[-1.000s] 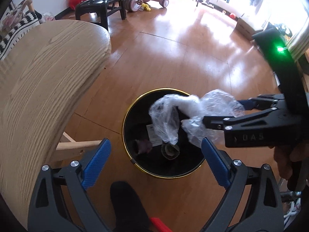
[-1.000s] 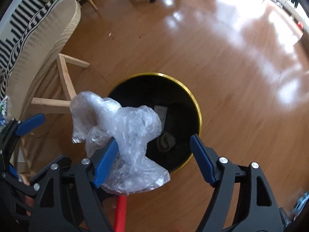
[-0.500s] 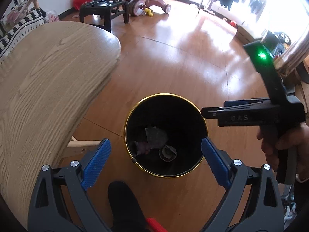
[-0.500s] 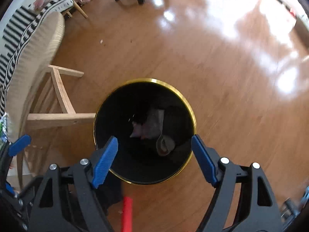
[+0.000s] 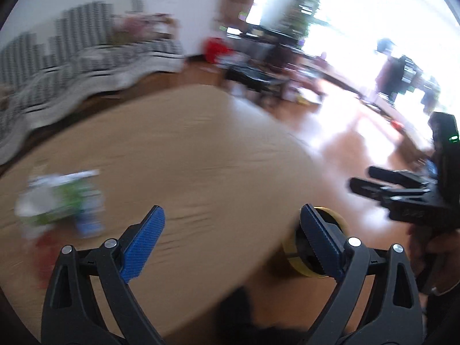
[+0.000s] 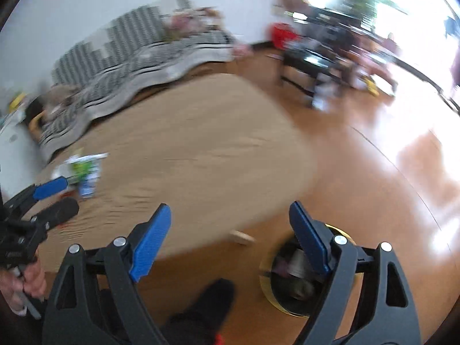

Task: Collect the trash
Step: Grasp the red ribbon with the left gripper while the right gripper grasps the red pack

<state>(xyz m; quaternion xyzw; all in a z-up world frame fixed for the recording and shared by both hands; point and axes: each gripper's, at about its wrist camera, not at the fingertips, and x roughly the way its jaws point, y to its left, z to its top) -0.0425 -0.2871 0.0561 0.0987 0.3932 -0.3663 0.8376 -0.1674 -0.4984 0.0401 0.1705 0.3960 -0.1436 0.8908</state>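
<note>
Both our left gripper (image 5: 230, 231) and right gripper (image 6: 230, 227) gape empty, the right's jaws just widened. The wrapper (image 5: 61, 201) at the table's (image 5: 201, 149) left edge looks light, crinkly; we'd pinch its raised fold.

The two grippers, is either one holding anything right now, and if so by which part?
Nothing is held. The left gripper and the right gripper both have open, empty jaws. The trash lies on the table, untouched.
</note>
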